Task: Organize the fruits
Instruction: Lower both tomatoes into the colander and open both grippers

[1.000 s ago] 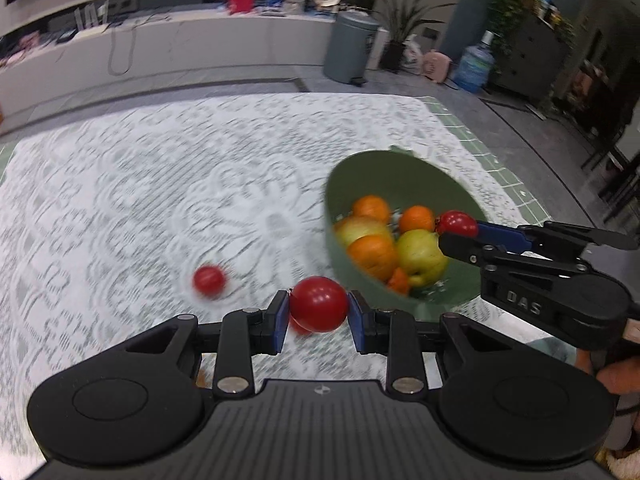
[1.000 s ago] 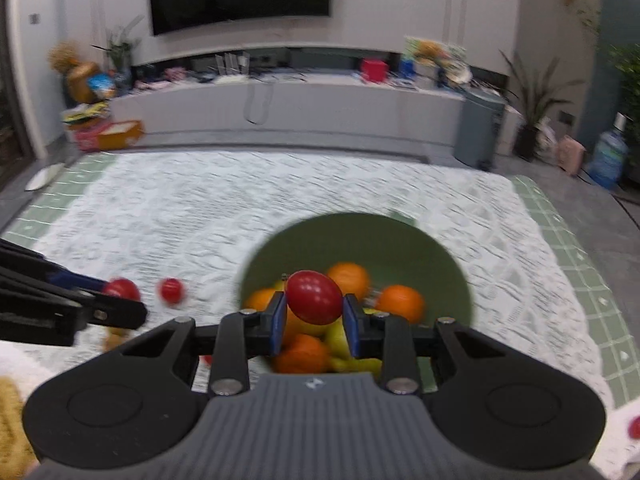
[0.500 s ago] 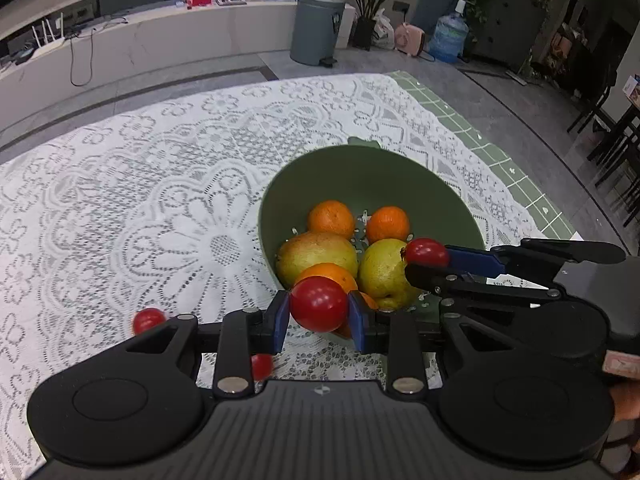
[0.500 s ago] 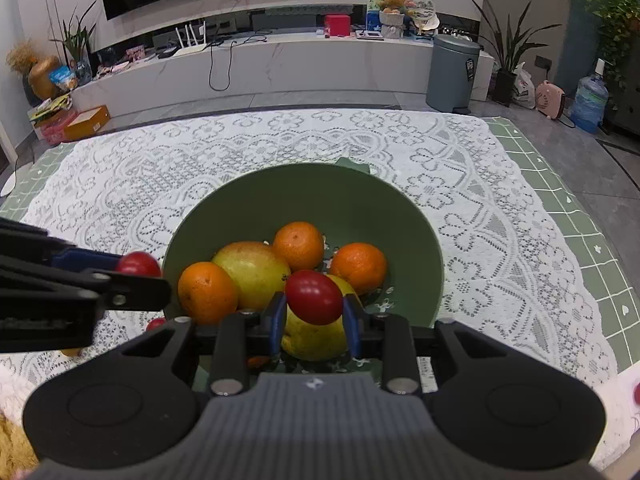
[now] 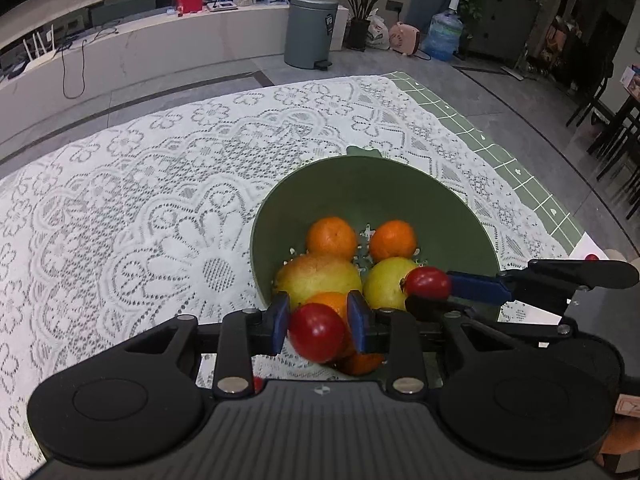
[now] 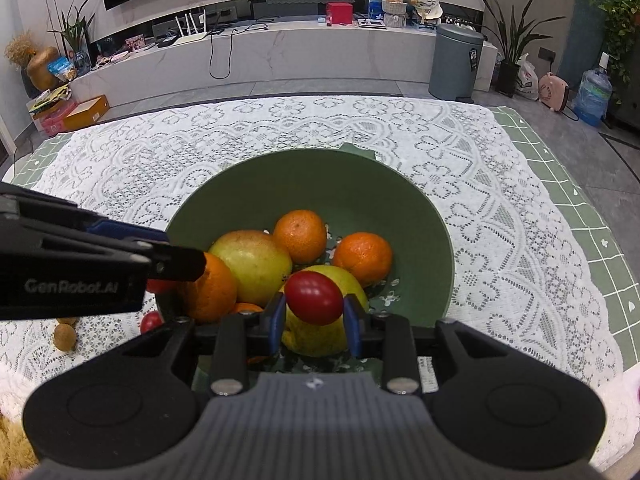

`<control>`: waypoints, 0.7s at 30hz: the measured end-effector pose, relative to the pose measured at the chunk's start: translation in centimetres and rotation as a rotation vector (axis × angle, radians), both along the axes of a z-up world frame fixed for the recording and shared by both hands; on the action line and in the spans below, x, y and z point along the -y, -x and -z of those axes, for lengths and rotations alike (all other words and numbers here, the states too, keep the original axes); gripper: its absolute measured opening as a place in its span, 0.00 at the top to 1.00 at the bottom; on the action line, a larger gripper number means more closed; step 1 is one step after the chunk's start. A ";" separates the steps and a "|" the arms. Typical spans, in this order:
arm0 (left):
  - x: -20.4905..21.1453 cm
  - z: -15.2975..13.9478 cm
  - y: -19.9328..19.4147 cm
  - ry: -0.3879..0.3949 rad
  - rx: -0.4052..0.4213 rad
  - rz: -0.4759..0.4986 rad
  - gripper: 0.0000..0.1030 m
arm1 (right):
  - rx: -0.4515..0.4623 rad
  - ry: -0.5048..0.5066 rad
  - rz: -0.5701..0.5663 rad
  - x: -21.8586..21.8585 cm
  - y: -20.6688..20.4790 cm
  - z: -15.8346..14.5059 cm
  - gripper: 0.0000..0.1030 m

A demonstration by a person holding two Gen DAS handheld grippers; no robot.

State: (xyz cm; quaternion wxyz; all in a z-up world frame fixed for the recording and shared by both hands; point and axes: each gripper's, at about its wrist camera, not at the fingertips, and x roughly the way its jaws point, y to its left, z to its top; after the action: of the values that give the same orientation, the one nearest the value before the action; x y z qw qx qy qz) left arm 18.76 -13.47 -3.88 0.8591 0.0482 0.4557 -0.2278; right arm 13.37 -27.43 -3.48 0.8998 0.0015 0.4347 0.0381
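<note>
Tomato (image 6: 314,297) long axis crosswise between pads (image 6: 277,320)

Even indoor light fills both views, bright on the lace cloth (image 5: 160,208), dimmer toward the far room. Fisheye bending curves the edges; corners go black. Focus is sharp, shadows soft.

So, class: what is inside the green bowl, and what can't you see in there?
Inside the green bowl: three oranges, two yellow-green fruits. Each hand-held gripper holds a red tomato above them, covering part of the pile and the bowl's floor.
</note>
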 end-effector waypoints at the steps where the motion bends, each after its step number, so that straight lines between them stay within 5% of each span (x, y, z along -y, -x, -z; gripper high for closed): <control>1: 0.1 -0.1 0.0 -0.001 0.007 0.003 0.66 | 0.000 -0.001 0.000 0.0 0.0 0.0 0.73; 21: 0.7 0.8 -1.6 -0.041 0.018 -0.012 0.59 | -0.029 -0.001 -0.004 -0.2 -0.4 0.5 0.72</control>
State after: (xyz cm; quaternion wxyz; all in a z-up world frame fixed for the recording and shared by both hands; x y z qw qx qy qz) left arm 20.35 -14.16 -4.66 0.8633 0.0652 0.4530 -0.2127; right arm 13.77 -27.24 -3.97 0.8934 0.0014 0.4475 0.0402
